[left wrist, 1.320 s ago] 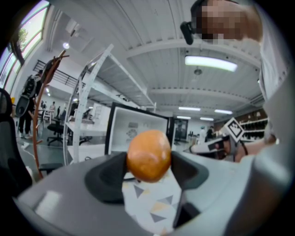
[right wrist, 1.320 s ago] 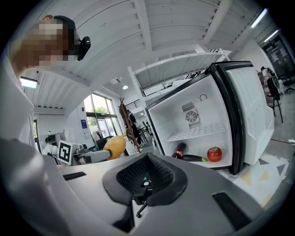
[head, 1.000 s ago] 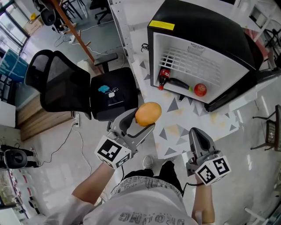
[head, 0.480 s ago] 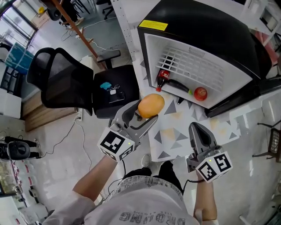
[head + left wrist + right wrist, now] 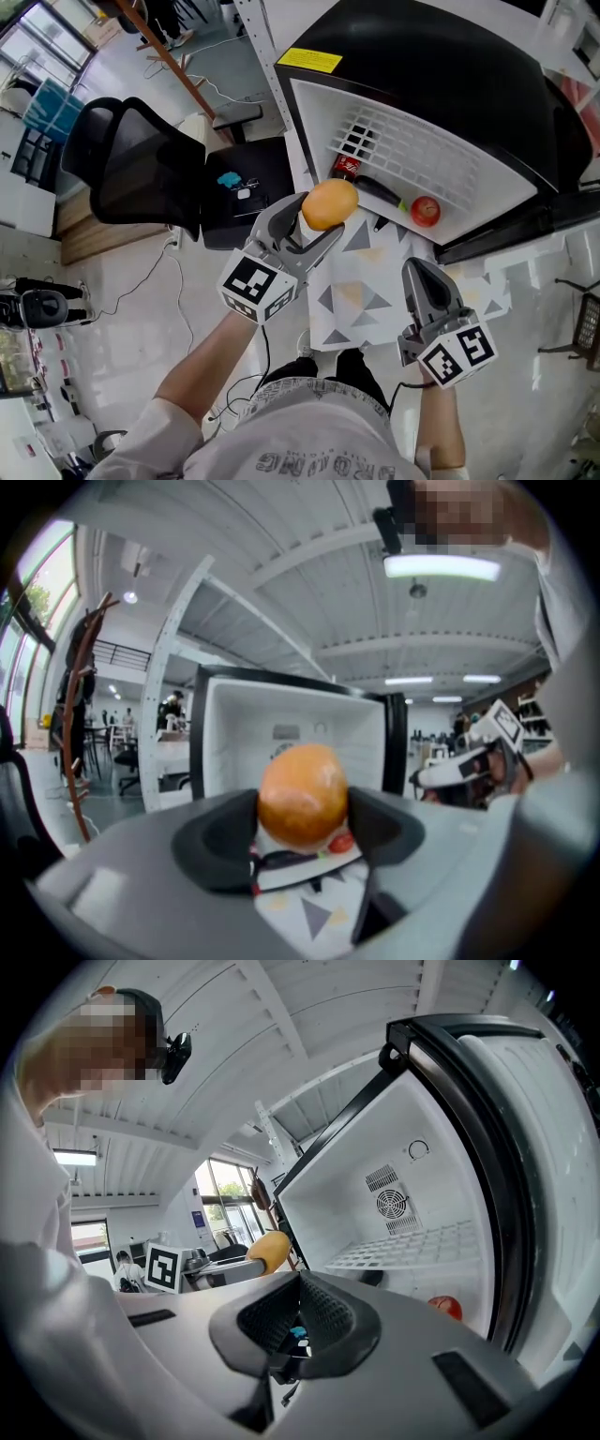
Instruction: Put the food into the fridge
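Note:
An orange round fruit (image 5: 329, 203) (image 5: 302, 794) sits between the jaws of my left gripper (image 5: 314, 220) (image 5: 302, 810), which is shut on it, just in front of the open fridge (image 5: 309, 112). Inside, under a white wire shelf (image 5: 412, 150), lie a cola bottle (image 5: 345, 169), a dark long vegetable (image 5: 380, 192) and a red fruit (image 5: 425, 211) (image 5: 446, 1307). My right gripper (image 5: 419, 277) (image 5: 298, 1312) hangs lower right of the opening, shut and holding nothing. The right gripper view shows the held fruit (image 5: 269, 1249) off to its left.
A black office chair (image 5: 141, 178) stands left of the fridge, with small blue things (image 5: 228, 180) on its seat. A mat with triangle print (image 5: 356, 291) lies on the floor before the fridge. The black fridge door (image 5: 525, 220) stands open at the right. Cables run over the floor.
My left gripper has carried the orange fruit up and to the right, closer to the fridge opening. The right gripper has stayed nearly where it was.

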`<state>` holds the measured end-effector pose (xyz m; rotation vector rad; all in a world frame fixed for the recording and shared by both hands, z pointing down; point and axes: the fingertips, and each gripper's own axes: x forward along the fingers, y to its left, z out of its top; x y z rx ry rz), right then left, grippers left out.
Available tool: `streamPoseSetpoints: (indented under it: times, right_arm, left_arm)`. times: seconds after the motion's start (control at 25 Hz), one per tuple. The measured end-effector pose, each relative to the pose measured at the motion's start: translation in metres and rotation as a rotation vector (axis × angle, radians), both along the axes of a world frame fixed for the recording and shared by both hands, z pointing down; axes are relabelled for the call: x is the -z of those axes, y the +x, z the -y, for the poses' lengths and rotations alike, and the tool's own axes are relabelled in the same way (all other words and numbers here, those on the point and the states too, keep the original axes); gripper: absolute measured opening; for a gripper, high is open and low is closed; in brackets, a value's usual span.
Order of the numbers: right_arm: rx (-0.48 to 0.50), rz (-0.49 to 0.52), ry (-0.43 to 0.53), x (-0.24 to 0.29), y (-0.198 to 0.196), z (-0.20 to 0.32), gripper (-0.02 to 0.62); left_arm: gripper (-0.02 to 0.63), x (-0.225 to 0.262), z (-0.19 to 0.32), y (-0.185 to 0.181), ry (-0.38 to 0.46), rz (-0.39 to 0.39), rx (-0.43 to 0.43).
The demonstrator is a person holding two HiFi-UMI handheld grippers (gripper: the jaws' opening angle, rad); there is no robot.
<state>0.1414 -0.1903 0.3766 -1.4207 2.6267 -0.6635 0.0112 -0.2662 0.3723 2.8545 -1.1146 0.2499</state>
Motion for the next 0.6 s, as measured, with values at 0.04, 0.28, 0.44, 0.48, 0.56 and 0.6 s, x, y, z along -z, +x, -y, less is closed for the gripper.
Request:
streamPoseSetpoints:
  times: [0.04,0.28,0.44,0.48,0.56,0.6]
  right_arm:
    - [0.005,0.002,0.001,0.0,0.002,0.003,0.002]
    - [0.04,0.018,0.0,-0.003,0.005,0.019,0.002]
    - [0.062,0.027,-0.004,-0.006,0.007,0.03,0.002]
    - [0.067,0.029,-0.005,-0.007,0.007,0.033,0.002]
    - [0.077,0.031,-0.007,-0.009,0.008,0.037,0.002]
    - [0.081,0.031,-0.009,-0.01,0.008,0.039,0.002]
  left_arm:
    - [0.302,0.0,0.005,0.003,0.003,0.007,0.005]
    - [0.302,-0.002,0.036,0.017,0.015,0.043,0.032]
    - [0.302,-0.005,0.055,0.027,0.018,0.056,0.045]
    - [0.302,-0.006,0.059,0.03,0.018,0.059,0.046]
    - [0.302,-0.008,0.067,0.035,0.02,0.065,0.048]
    - [0.302,-0.009,0.072,0.037,0.021,0.068,0.049]
